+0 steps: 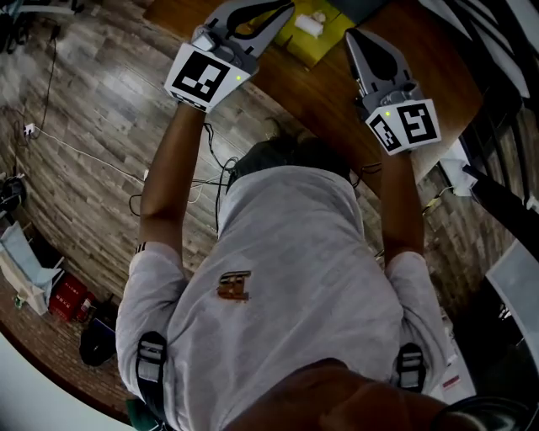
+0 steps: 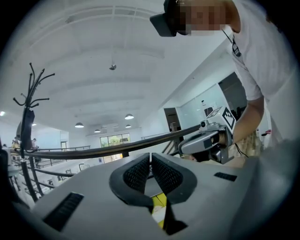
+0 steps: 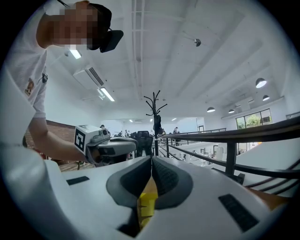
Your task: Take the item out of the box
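A yellow box point(image 1: 324, 38) stands open on the wooden table point(image 1: 328, 101), with a white item point(image 1: 310, 23) inside it. My left gripper point(image 1: 286, 8) is raised just left of the box, jaws shut with nothing between them. The right gripper point(image 1: 350, 35) hovers just right of the box, also shut and empty. In the left gripper view the closed jaws point(image 2: 150, 157) point up at the room, with a sliver of yellow box point(image 2: 159, 201) below and the right gripper point(image 2: 206, 140) beyond. The right gripper view shows its shut jaws point(image 3: 151, 159), the yellow box point(image 3: 147, 204) and the left gripper point(image 3: 105, 147).
The person's torso fills the lower head view. Cables point(image 1: 84, 156) trail over the wood floor at the left, near a red object point(image 1: 69, 299). A coat rack point(image 3: 155, 117) and a dark railing point(image 3: 243, 136) stand beyond the table.
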{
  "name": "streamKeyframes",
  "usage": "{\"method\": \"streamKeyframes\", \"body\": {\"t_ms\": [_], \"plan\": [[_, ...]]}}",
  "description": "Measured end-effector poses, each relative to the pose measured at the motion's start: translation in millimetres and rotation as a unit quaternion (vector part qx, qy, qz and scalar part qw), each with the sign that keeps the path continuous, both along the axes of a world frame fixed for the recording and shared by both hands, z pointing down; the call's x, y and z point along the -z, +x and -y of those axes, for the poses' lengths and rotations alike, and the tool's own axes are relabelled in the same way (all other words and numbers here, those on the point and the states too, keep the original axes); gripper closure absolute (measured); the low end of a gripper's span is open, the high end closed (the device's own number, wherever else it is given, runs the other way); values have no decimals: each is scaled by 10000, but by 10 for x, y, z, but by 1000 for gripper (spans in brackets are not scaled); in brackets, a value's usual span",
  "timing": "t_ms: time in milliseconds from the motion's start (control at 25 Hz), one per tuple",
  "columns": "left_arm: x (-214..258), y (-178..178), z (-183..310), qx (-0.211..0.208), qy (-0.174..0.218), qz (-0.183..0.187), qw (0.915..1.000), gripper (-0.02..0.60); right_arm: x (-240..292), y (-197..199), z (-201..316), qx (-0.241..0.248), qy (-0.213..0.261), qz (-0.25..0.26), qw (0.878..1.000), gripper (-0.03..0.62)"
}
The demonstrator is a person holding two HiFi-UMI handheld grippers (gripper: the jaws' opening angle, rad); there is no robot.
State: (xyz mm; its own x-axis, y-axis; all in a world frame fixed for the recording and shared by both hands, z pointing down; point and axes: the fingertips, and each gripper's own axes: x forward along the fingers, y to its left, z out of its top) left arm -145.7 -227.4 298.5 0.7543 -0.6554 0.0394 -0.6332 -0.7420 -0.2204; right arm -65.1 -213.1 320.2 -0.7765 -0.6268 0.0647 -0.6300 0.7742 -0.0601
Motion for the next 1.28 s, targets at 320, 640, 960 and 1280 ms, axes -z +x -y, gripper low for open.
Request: {"method": "streamKeyframes", "body": {"t_ms": [320, 640, 960, 1280], "plan": [[-308, 201, 297, -709, -200, 862, 9935, 555, -115, 60, 192, -80, -126, -49, 9999, 563], [-749, 436, 484, -1300, -583, 1765, 9739, 520, -274, 134, 430, -8, -285, -41, 9996, 562], [-1268, 653, 546, -1923, -950, 2827, 9349, 418, -524, 237, 560, -46, -442, -256, 9987, 563], [-1729, 755, 638, -2397, -1217, 3660, 8909, 366, -725, 293, 620, -62, -564, -416, 9975, 563]]}}
